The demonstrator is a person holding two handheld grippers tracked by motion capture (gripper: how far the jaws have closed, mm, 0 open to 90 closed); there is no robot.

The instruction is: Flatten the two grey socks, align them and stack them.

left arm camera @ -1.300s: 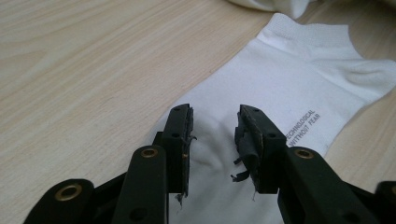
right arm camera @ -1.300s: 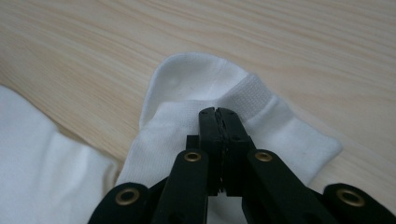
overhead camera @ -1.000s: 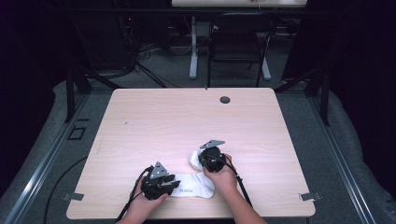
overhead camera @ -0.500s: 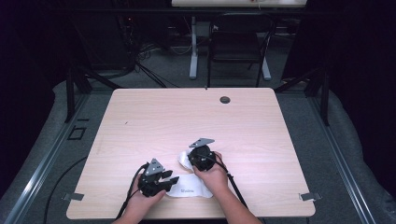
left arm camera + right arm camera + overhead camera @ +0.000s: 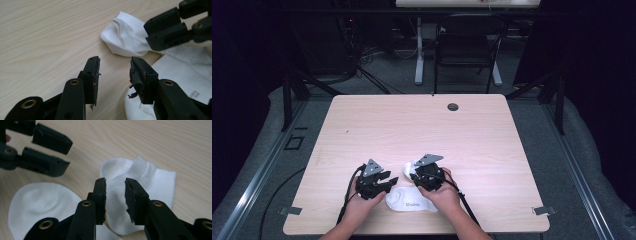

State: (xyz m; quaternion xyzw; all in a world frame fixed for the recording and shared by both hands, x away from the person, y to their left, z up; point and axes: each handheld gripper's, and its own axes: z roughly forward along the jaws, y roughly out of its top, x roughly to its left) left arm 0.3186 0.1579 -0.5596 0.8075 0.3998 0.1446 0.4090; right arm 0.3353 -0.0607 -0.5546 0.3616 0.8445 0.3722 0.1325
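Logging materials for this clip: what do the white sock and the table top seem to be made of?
White sock: soft knit fabric, probably cotton blend; ribbed cuff, limp folds, matte. Table: light wood-grain top, likely laminate rather than solid wood; smooth, even grain, faint sheen.

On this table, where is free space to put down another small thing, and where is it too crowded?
The table is bare from its far edge, by the round cable hole, down to the grippers, and along both side edges. It is crowded near the front edge, where the left gripper and right gripper stand over the white sock.
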